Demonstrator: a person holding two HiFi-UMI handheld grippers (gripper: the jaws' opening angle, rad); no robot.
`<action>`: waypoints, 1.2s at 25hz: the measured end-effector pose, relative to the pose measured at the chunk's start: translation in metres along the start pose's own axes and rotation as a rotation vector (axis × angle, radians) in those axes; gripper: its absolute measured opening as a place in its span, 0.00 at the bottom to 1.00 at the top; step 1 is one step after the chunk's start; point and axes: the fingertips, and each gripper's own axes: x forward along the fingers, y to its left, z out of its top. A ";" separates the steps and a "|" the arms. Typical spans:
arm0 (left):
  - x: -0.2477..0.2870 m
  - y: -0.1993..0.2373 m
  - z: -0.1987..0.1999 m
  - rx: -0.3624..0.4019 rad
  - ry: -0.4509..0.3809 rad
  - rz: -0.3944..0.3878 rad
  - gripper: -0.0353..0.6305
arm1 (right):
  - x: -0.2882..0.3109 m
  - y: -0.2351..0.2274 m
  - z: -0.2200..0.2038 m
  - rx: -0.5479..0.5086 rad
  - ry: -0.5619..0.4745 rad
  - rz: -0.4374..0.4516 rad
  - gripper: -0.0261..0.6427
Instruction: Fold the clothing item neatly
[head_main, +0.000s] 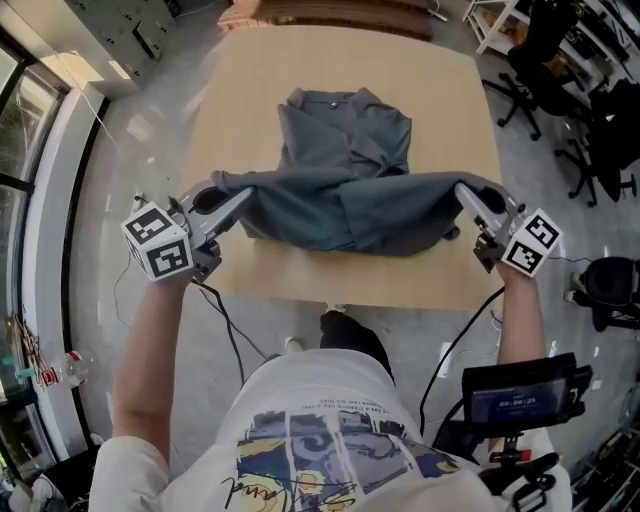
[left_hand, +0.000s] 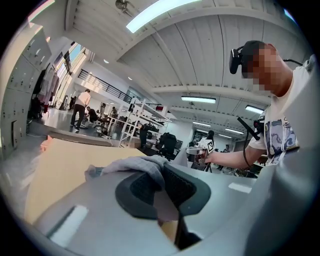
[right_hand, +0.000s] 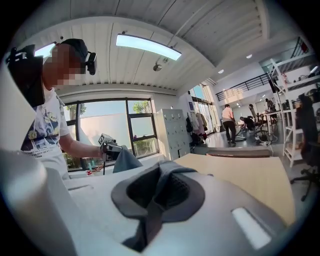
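A grey shirt lies on the light wooden table, collar at the far end. Its near edge is lifted and stretched in a band between my two grippers near the table's front edge. My left gripper is shut on the left corner, and grey cloth bunches over its pads. At the other end my right gripper is shut on the right corner, with a fold of cloth pinched between its dark pads. Each gripper view shows the opposite gripper held out by an arm.
Black office chairs and a stool stand on the floor to the right. A wooden bench sits past the table's far edge. Windows run along the left wall. Cables hang beside my legs, and a screen device sits at my right hip.
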 end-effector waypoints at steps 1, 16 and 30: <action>0.007 0.008 0.003 -0.001 0.007 0.008 0.10 | 0.006 -0.010 0.002 -0.002 0.003 0.005 0.06; 0.117 0.146 -0.013 -0.046 0.132 0.122 0.10 | 0.094 -0.167 -0.043 0.081 0.075 0.015 0.06; 0.159 0.238 -0.079 -0.174 0.266 0.244 0.10 | 0.131 -0.238 -0.130 0.260 0.163 -0.119 0.06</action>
